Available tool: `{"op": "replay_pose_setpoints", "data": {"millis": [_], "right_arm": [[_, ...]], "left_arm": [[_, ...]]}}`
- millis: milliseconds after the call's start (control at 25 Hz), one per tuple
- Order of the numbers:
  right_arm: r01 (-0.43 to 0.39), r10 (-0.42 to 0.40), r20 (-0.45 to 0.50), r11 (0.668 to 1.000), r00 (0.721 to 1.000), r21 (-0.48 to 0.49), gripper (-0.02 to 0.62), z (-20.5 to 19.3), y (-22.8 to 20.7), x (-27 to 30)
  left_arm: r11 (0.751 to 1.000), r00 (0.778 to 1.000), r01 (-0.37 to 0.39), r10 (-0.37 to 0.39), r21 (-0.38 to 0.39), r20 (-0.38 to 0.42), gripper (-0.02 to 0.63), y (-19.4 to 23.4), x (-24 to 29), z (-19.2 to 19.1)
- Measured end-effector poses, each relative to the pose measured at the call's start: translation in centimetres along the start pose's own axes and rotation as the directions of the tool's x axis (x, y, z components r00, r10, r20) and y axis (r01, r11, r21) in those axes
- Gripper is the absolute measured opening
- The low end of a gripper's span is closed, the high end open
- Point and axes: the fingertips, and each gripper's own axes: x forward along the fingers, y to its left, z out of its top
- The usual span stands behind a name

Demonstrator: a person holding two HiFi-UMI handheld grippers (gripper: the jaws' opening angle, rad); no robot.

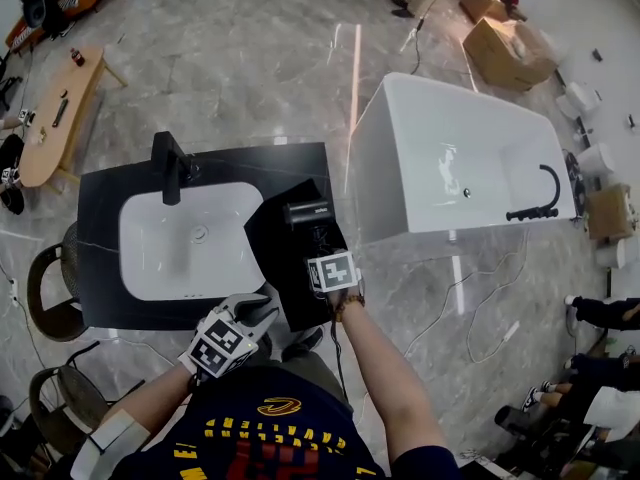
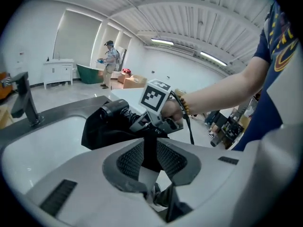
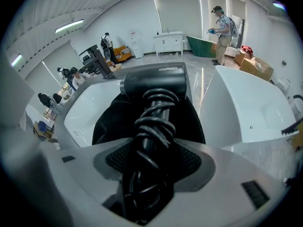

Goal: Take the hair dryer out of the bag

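A black hair dryer (image 1: 308,211) with its cord coiled round the handle lies over the black bag (image 1: 275,258) on the right part of the dark counter. My right gripper (image 1: 320,246) is shut on that handle; in the right gripper view the dryer's barrel (image 3: 154,82) points away above the bag (image 3: 111,122), with the wrapped handle between my right gripper's (image 3: 151,160) pads. My left gripper (image 1: 262,308) hangs at the counter's front edge, apart from the bag. Its jaws stand open with nothing between them (image 2: 150,148). From there the dryer (image 2: 113,109) and bag (image 2: 102,131) lie ahead.
A white sink (image 1: 185,243) with a black faucet (image 1: 170,166) fills the counter's left part. A white bathtub (image 1: 450,158) stands to the right. Stools (image 1: 50,288) sit at the left, a wooden table (image 1: 55,118) behind them, cardboard boxes (image 1: 505,48) at the back right.
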Motion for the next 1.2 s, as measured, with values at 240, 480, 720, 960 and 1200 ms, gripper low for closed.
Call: {"op": "replay_pose_setpoints", "data": {"millis": [240, 480, 720, 960, 1200], "right_arm": [[0.044, -0.044, 0.025, 0.999, 0.999, 0.006, 0.232, -1.4, -0.4, -3.3], [0.050, -0.098, 0.344, 0.988, 0.934, 0.145, 0.232, -1.2, 0.1, -13.0], [-0.168, 0.044, 0.557, 0.970, 0.829, 0.174, 0.230, -2.4, 4.9, -20.8], [-0.204, 0.134, 0.647, 0.978, 0.750, 0.035, 0.092, -2.5, 8.7, -26.6], [-0.213, 0.223, 0.743, 0.971, 0.631, -0.110, 0.009, -0.7, 9.9, -33.4]], "left_arm": [[0.998, 1.000, 0.009, -0.010, 0.064, 0.023, 0.083, 0.5, -1.9, 0.0], [0.999, 0.998, 0.022, -0.024, 0.047, 0.051, 0.083, 0.7, -3.3, -0.3], [0.993, 0.983, -0.075, 0.059, 0.087, 0.177, 0.081, 0.3, -6.0, 4.5], [0.984, 0.941, -0.170, 0.145, 0.057, 0.305, 0.081, -2.9, -9.4, 9.3], [0.978, 0.817, -0.210, 0.165, 0.019, 0.552, 0.078, -8.6, -13.9, 16.4]]}}
